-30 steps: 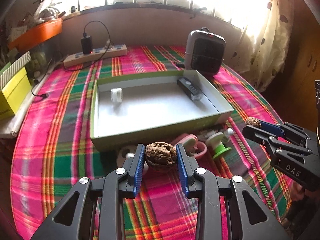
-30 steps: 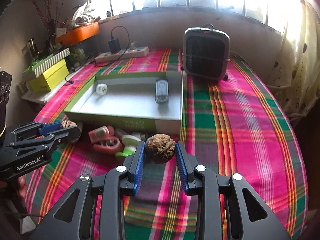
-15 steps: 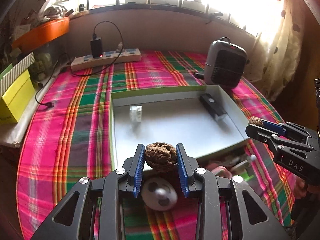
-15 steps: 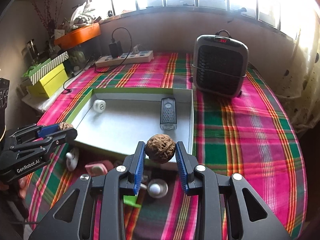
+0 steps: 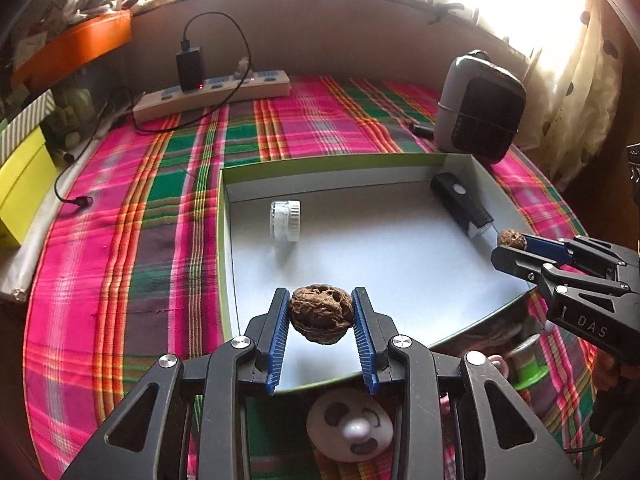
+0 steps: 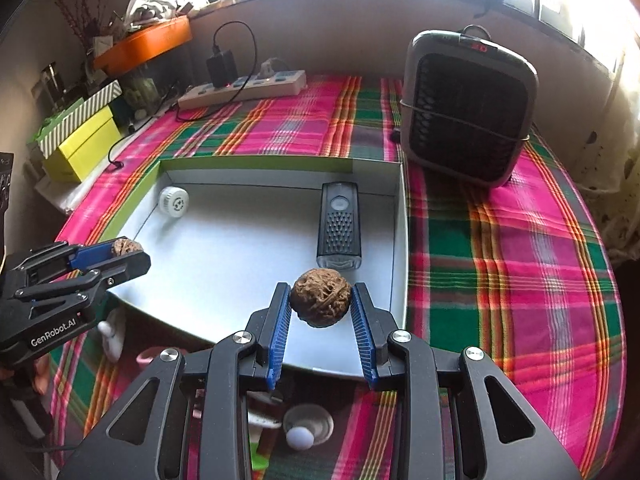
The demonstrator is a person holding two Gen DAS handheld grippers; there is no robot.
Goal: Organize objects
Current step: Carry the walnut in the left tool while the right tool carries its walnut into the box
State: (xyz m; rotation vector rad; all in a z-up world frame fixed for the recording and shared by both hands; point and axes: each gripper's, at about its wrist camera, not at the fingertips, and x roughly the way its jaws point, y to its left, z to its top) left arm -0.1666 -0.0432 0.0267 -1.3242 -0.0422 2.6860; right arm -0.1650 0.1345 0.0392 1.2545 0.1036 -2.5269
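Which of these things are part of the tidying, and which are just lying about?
Part of the job:
- left tongs holding a walnut
- right tongs holding another walnut
- box

Just lying about:
- heater
- power strip
- yellow box

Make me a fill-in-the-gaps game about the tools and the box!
1. Each tool holds one ____.
2. The walnuts hang over the green-edged ____.
3. The black light lies ____ the box.
4. The little white jar lies on its ____.

Missing words: walnut; box; inside; side
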